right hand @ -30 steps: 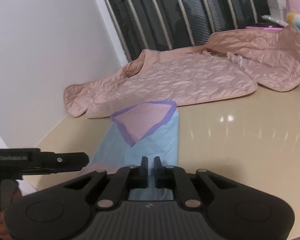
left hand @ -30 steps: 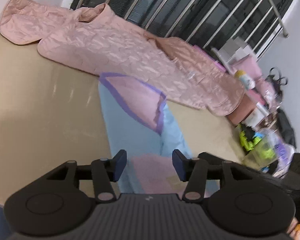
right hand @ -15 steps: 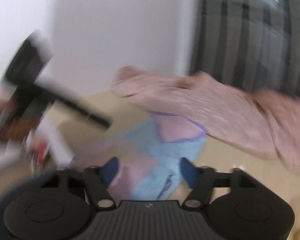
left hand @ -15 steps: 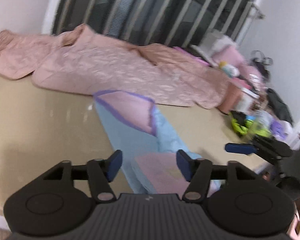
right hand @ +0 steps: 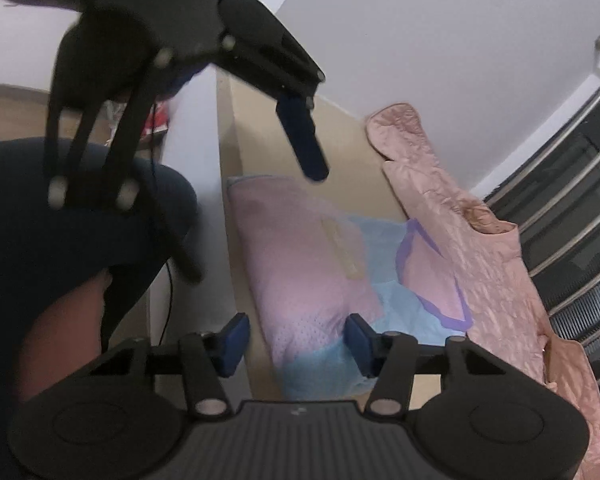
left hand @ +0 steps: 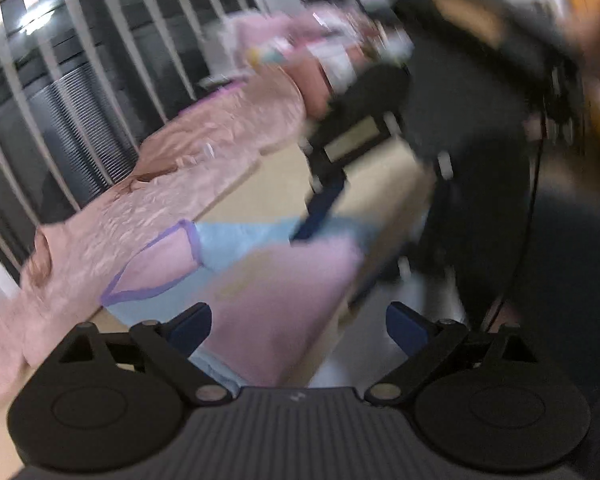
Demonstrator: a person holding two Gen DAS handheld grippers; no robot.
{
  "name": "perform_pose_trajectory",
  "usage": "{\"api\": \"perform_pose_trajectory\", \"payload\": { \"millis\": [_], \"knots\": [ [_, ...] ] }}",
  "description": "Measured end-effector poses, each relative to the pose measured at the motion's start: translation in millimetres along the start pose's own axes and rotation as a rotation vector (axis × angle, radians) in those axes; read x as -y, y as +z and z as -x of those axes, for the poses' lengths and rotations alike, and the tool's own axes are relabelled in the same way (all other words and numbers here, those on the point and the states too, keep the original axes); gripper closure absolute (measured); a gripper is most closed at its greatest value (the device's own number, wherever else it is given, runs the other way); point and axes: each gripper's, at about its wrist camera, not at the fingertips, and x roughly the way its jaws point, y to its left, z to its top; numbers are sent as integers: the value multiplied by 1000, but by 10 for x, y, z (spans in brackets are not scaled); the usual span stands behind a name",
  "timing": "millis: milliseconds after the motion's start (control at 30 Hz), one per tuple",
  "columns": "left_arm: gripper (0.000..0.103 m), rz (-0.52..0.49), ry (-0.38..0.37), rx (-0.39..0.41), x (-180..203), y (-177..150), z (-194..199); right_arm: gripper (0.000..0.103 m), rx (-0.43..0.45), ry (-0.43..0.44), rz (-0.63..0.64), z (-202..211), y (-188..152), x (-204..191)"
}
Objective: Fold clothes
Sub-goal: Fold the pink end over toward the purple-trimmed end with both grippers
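Note:
A light blue garment with a folded pink panel (right hand: 300,264) and a purple-trimmed flap (right hand: 432,276) lies on the beige table (right hand: 260,128). My right gripper (right hand: 296,340) is open, its jaws either side of the pink panel's near end, which sits over blue cloth. My left gripper (left hand: 298,324) is wide open above the same pink panel (left hand: 268,280), in a blurred view. The two grippers face each other. One blue finger (right hand: 304,144) of the left gripper hangs over the panel's far end. A right-gripper finger (left hand: 320,208) shows in the left wrist view.
A pink quilted jacket (right hand: 480,248) lies spread along the table beside the garment, near the window bars (left hand: 80,100). The table edge (right hand: 224,240) runs just left of the garment. A person's dark-clothed leg (right hand: 60,240) is beside it. Blurred clutter (left hand: 300,48) sits beyond the table.
My right gripper went from shut to open and swung round to the garment's pink end. My left gripper opened wider and turned to face the right one.

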Motion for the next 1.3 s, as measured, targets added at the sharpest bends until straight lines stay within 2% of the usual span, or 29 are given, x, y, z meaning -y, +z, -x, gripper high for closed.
{"api": "perform_pose_trajectory", "payload": {
  "millis": [33, 67, 100, 200, 267, 333, 433, 533, 600, 633, 700, 767, 833, 1033, 1100, 1133, 1200, 1300],
  "knots": [
    [9, -29, 11, -15, 25, -17, -27, 68, -5, 4, -11, -3, -8, 6],
    [14, -41, 14, -26, 25, -42, -49, 73, -8, 15, -28, -3, -16, 19],
    [24, -48, 17, -37, 18, -65, -70, 74, -6, 30, -55, 5, -24, 39],
    [30, 10, 22, -68, -94, -119, -86, 81, 5, 39, -99, 43, -36, 59],
    [35, 56, 3, -86, -191, -140, -51, 89, 12, 47, -108, 86, -29, 56],
    [39, 75, -19, -84, -264, -159, -10, 89, 18, 72, -121, 121, -22, 61],
    [44, 47, -17, -96, -271, -161, -9, 92, 29, 98, -142, 163, -34, 72],
    [56, 9, -27, -95, -235, -147, 7, 95, 51, 145, -190, 229, -29, 137],
    [76, 2, -39, -86, -237, -133, 43, 95, 65, 162, -213, 278, -26, 178],
    [79, 11, -50, -85, -265, -128, 47, 95, 66, 161, -217, 288, -30, 197],
    [82, 47, -78, -80, -363, -115, 31, 91, 69, 156, -223, 299, -41, 228],
    [84, 96, -105, -90, -464, -96, 20, 66, 74, 144, -215, 275, -56, 234],
    [86, 166, -149, -90, -586, -69, 20, 61, 78, 131, -208, 252, -71, 240],
    [86, 245, -225, -70, -812, -23, 79, 63, 89, 98, -191, 174, -124, 269],
    [86, 266, -244, -82, -861, -37, 42, 75, 79, 138, -240, 107, -170, 353],
    [86, 276, -255, -87, -883, -44, 27, 90, 81, 167, -278, 90, -189, 406],
    [87, 296, -289, -77, -929, -38, 42, 91, 97, 224, -365, 95, -222, 537],
    [87, 353, -351, -46, -1065, -18, 85, 92, 122, 292, -425, 177, -224, 764]
  ]
}}
